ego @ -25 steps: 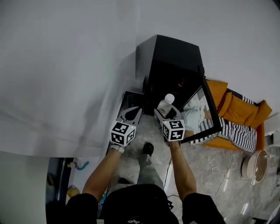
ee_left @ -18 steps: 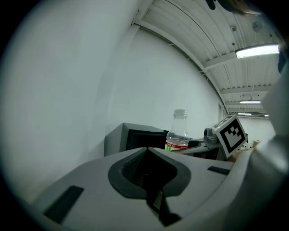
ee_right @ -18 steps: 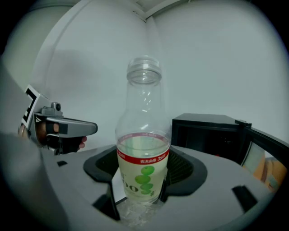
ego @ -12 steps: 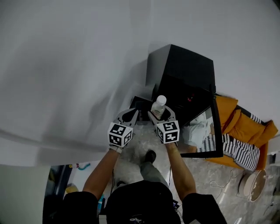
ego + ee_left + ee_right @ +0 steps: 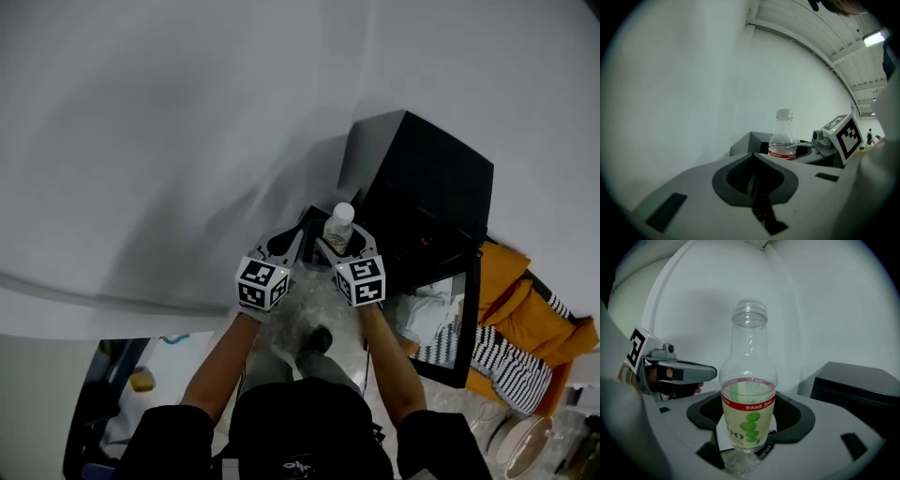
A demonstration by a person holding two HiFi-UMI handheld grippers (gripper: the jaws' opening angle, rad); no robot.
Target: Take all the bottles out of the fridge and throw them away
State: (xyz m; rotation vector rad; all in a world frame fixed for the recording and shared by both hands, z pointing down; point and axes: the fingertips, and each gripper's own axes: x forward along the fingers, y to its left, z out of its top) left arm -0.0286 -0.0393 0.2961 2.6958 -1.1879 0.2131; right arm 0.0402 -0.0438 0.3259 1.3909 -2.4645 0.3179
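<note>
Moved: both hands have swung left, away from the fridge (image 5: 427,178), so it now sits further off to their right, and the bottle (image 5: 339,223) came along for the ride.
Right hand-held gripper (image 5: 343,246): pinching the bottle low on its body, jaws set wide around it.
Bottle: clear, with a red band and green dots on the label. It's upright between those jaws, out of the fridge, in front of the white wall (image 5: 187,122).
Left hand-held gripper (image 5: 286,242): jaws pressed together, nothing in them, just beside the right one.
Fridge door (image 5: 461,328): hanging open.
</note>
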